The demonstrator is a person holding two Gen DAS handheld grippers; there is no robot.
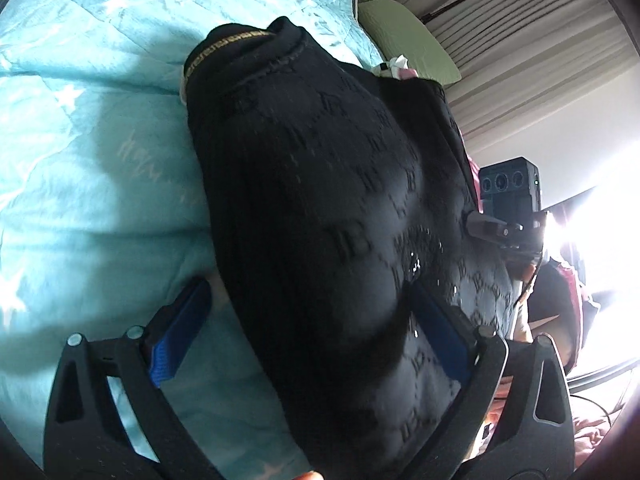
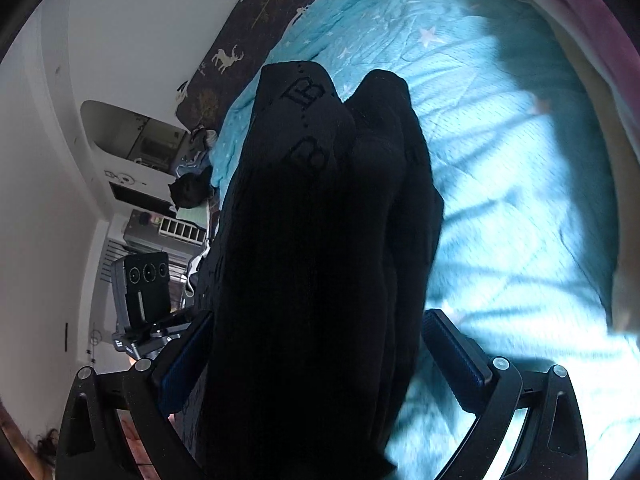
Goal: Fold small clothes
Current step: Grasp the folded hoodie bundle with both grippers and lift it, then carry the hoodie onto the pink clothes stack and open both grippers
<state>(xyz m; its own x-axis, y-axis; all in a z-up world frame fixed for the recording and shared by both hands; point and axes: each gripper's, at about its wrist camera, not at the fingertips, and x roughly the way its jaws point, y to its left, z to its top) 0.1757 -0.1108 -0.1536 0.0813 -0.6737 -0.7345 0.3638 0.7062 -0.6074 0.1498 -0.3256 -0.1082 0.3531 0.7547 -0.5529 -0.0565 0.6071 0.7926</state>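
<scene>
Your black garment (image 1: pixel 320 208) lies between both grippers' wide jaws – left gripper (image 1: pixel 316 332), right gripper (image 2: pixel 320 356) – on the blue quilt (image 1: pixel 100 140)

Black garment (image 1: pixel 320 200) with tonal letter pattern and gold-trimmed band, bunched, draped over turquoise starred quilt (image 1: pixel 100 140)

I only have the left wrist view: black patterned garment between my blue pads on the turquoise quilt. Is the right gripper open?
Observer: Yes. The right gripper is wide open, with the black patterned garment lying between its blue pads.
Operator: What lies beyond the garment on that side?
Observer: More of the turquoise star-print quilt, with a pink-and-cream cover along its far edge.
Operator: Anything else near the bed?
Observer: A dark blanket with deer and tree prints lies beside the quilt.
</scene>
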